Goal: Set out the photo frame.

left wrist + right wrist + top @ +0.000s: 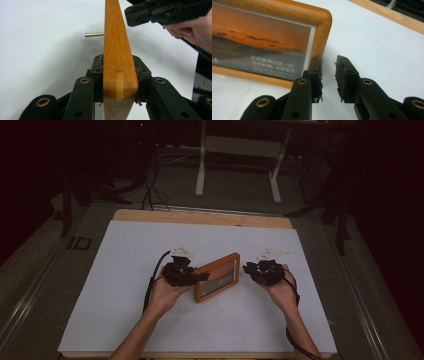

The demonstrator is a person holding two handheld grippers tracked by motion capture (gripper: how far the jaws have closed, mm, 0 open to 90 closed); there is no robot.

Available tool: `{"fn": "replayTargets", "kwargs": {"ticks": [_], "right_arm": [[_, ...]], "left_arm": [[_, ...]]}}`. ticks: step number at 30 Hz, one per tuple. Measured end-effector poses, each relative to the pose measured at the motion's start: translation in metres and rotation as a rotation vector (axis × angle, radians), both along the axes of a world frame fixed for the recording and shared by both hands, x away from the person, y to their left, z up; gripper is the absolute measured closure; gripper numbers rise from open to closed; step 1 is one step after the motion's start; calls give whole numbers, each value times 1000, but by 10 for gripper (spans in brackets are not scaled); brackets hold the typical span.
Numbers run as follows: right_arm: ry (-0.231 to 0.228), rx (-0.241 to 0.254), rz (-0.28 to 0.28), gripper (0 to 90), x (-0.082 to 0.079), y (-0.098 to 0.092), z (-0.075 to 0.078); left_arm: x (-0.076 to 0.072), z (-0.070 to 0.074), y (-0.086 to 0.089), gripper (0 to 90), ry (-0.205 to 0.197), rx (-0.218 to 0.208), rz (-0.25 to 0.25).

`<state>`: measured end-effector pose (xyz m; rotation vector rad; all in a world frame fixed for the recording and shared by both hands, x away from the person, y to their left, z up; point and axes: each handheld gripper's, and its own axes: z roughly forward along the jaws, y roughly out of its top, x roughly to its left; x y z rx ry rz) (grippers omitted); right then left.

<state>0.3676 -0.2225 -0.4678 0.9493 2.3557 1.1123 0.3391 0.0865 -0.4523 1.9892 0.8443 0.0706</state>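
Note:
A wooden picture frame [218, 276] with a sunset photo stands tilted on the white sheet in the high view. My left gripper [200, 277] is shut on its left edge. In the left gripper view both pads clamp the orange wood [116, 37], and a thin brass peg [94, 35] sticks out of the frame's back. My right gripper [248, 268] is just right of the frame, apart from it. In the right gripper view my right gripper [328, 75] is open, with bare white sheet between the jaws and the frame's corner [322, 30] just to their left.
A white sheet [150, 250] covers most of the wooden table, whose far edge [200, 216] shows beyond it. Past the table, white desk legs [201, 170] and dark cables [150, 190] are on the floor. The other hand's gripper [160, 11] shows at the top right of the left gripper view.

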Motion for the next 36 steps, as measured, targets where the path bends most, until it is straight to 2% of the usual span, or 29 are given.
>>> {"fn": "replayTargets", "kwargs": {"ticks": [9, 14, 15, 20, 21, 25, 30, 32, 34, 36], "right_arm": [[-6, -26, 64, 686, -3, 12, 5], [-5, -12, 95, 648, -3, 18, 8], [-6, 8, 116, 622, -3, 22, 12], [-9, 23, 154, 598, -4, 29, 16], [-12, 27, 171, 581, -4, 32, 18], [-21, 39, 208, 559, -6, 39, 21], [-23, 56, 258, 528, -6, 47, 24], [-19, 59, 294, 484, -6, 50, 24], [-18, 57, 305, 469, -6, 51, 25], [-33, 31, 328, 433, -6, 57, 25]], "left_arm": [[-1, 17, 19, 692, -95, 40, -23], [1, 24, 26, 692, -116, 57, -34], [1, 30, 31, 692, -135, 70, -54], [1, 35, 32, 691, -140, 78, -76], [0, 41, 32, 691, -152, 100, -112], [1, 44, 29, 690, -155, 119, -168], [5, 43, 26, 688, -160, 95, -173], [7, 42, 26, 688, -159, 80, -172], [8, 42, 25, 687, -158, 74, -172], [10, 43, 23, 686, -161, 75, -178]]}}
